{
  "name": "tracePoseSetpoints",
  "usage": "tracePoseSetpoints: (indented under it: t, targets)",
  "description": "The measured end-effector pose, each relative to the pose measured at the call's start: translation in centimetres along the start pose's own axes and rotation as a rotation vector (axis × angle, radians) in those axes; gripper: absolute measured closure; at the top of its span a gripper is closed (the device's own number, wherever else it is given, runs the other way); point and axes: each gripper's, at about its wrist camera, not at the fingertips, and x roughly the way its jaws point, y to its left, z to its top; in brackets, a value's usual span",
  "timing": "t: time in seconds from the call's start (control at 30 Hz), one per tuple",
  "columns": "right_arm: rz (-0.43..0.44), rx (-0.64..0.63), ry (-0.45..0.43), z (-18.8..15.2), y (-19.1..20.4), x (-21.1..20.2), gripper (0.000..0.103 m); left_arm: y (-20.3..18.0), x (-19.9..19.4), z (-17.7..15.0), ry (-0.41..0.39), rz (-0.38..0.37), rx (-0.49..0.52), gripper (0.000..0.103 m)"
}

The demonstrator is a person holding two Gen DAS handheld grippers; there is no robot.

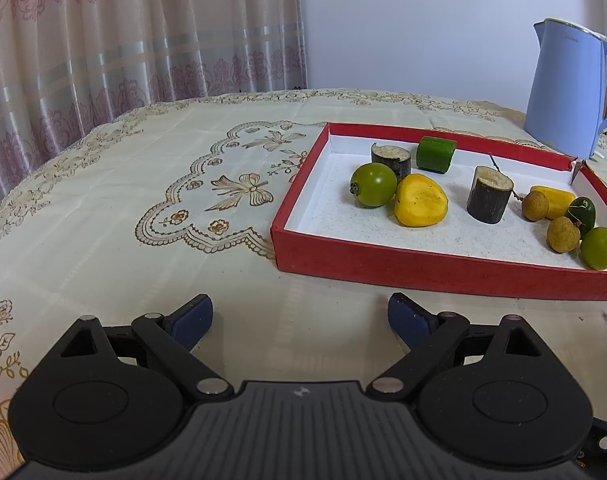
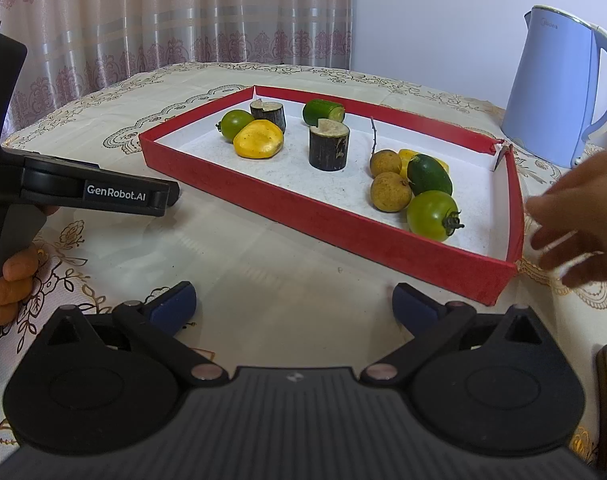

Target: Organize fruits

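Note:
A red tray [image 1: 443,270] [image 2: 343,224] with a white floor holds the fruit. In it lie two green tomatoes [image 1: 373,184] [image 2: 431,216], a yellow piece [image 1: 420,200] [image 2: 258,139], two dark cane stubs [image 1: 489,196] [image 2: 329,146], a green cucumber chunk [image 1: 436,154] [image 2: 323,112], two brown longans [image 1: 563,234] [image 2: 390,191] and a small dark green fruit [image 2: 429,175]. My left gripper [image 1: 299,320] hovers open over the cloth in front of the tray's near left corner. My right gripper [image 2: 293,306] is open too, before the tray's near edge. Neither holds anything.
A light blue kettle [image 1: 567,88] [image 2: 559,88] stands behind the tray on the right. A bare hand [image 2: 575,232] reaches in beside the tray's right corner. The left gripper's body [image 2: 83,192] crosses the right wrist view at left. A curtain hangs behind the table.

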Motion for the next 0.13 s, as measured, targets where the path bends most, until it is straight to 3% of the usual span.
tracePoseSetpoints:
  t: [0.13]
  targets:
    - [0.000, 0.000, 0.000, -0.01, 0.00, 0.00, 0.000, -0.25, -0.03, -0.03, -0.008, 0.005, 0.018, 0.008]
